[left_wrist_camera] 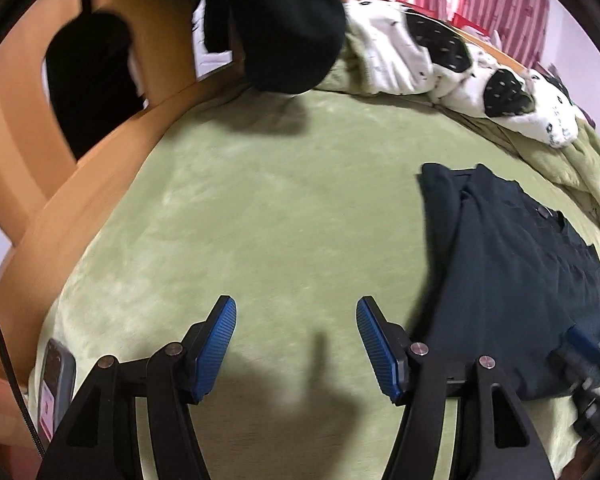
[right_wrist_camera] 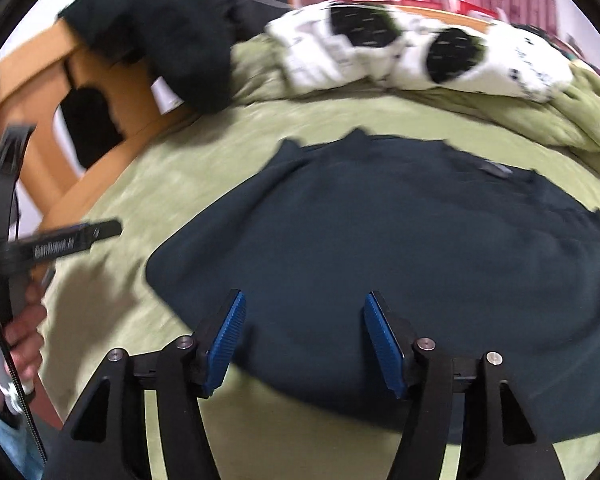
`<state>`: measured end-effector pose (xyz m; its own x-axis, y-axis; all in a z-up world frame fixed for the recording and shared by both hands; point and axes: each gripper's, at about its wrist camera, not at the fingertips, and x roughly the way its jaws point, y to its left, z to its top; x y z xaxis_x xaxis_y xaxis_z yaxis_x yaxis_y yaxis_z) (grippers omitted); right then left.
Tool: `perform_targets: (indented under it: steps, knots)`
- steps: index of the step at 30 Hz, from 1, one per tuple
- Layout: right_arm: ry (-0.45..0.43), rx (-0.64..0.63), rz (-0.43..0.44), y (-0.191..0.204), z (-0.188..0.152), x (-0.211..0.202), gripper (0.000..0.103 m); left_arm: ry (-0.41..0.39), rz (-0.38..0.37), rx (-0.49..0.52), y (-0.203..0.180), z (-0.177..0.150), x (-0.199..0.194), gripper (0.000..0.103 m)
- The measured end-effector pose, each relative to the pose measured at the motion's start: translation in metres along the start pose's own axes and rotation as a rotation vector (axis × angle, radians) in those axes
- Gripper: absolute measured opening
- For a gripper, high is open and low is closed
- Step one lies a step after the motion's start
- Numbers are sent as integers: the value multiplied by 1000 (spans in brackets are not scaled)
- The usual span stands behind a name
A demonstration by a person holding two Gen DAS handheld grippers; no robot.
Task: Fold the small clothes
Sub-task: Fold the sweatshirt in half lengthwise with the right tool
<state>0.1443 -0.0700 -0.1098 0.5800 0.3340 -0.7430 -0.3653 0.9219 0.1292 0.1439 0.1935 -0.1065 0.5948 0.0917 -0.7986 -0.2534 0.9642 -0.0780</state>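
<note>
A dark navy garment (right_wrist_camera: 380, 240) lies flat on the green bed sheet (left_wrist_camera: 260, 220), folded into a rough rectangle with its collar at the far side. My right gripper (right_wrist_camera: 306, 300) hovers open over the garment's near edge, with nothing pressed between its blue pads. My left gripper (left_wrist_camera: 296, 308) is open over bare sheet, with the garment (left_wrist_camera: 512, 280) off to its right. In the right wrist view the left tool (right_wrist_camera: 60, 244) shows at the left edge, held by a hand (right_wrist_camera: 24, 328).
A black garment (left_wrist_camera: 284, 20) hangs over the wooden bed frame (left_wrist_camera: 112, 148) at the far left. A white quilt with black patches (left_wrist_camera: 440, 52) is bunched along the far side. A phone (left_wrist_camera: 56, 384) lies near the sheet's left edge.
</note>
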Motion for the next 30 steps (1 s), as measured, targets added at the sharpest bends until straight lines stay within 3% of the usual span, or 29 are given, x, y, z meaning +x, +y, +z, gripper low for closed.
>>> perform_targets:
  steps: [5,10,19,24,30]
  knots:
    - [29,-111,-17,43,-15,25,61,4,-17,3,10,-4,9,61]
    - [20,-252,-121,77,-26,44,63,31,-76,-21,18,-4,19,61]
    - [43,-259,-214,89,-6,80,66,48,-132,-82,36,-3,28,61]
    - [17,-175,-176,79,5,72,26,67,-149,-123,43,-5,31,61]
    - [-67,-28,-87,51,25,27,19,73,-158,-112,21,1,27,61]
